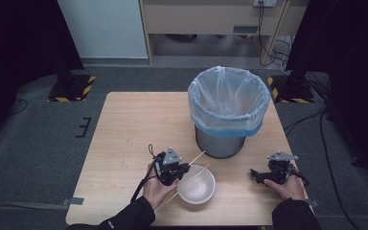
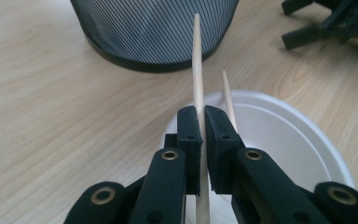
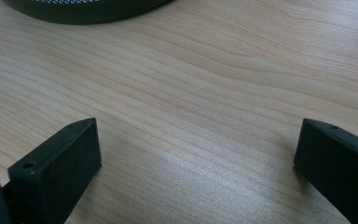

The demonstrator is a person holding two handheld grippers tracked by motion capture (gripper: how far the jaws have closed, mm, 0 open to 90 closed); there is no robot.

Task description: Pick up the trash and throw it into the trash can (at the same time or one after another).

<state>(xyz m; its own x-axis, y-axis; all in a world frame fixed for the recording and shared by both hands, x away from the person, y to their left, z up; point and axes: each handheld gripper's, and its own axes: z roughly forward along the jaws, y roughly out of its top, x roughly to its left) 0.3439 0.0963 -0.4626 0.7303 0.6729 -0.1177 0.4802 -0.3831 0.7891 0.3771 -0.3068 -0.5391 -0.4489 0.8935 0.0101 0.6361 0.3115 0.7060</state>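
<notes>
Grey carpet surrounds a light wood worktop (image 1: 129,124), w/ black-and-yellow taped stand bases on the floor at far left and far right, cables trailing far right. Mesh bin (image 1: 220,141) w/ a pale blue liner (image 1: 228,98) stands on the worktop, right of centre and toward the far side. White bowl (image 1: 199,188) sits near the front edge, just in front of the bin, not touching it as far as the high view shows. Left gripper (image 1: 182,168) is held in the person's left hand (image 1: 157,189) at the bowl's left rim; its fingers (image 2: 189,135) are pressed together, pinching one chopstick (image 2: 198,70), which runs up between the pads & points toward the bin base. 2nd chopstick (image 2: 228,95) lies just right of the first, apart from it at the tips, over the bowl; in the left gripper view it passes behind the right pad, so can't tell if it's gripped too. In the high view both sticks slant from near-left to far-right across the bowl's left side. Right gripper (image 1: 255,175) rests low over the worktop at near right, well apart from the bowl, in the right hand (image 1: 287,188); its fingers (image 3: 56,172) are spread wide w/ bare wood between them, bin base at the far edge of its view.
</notes>
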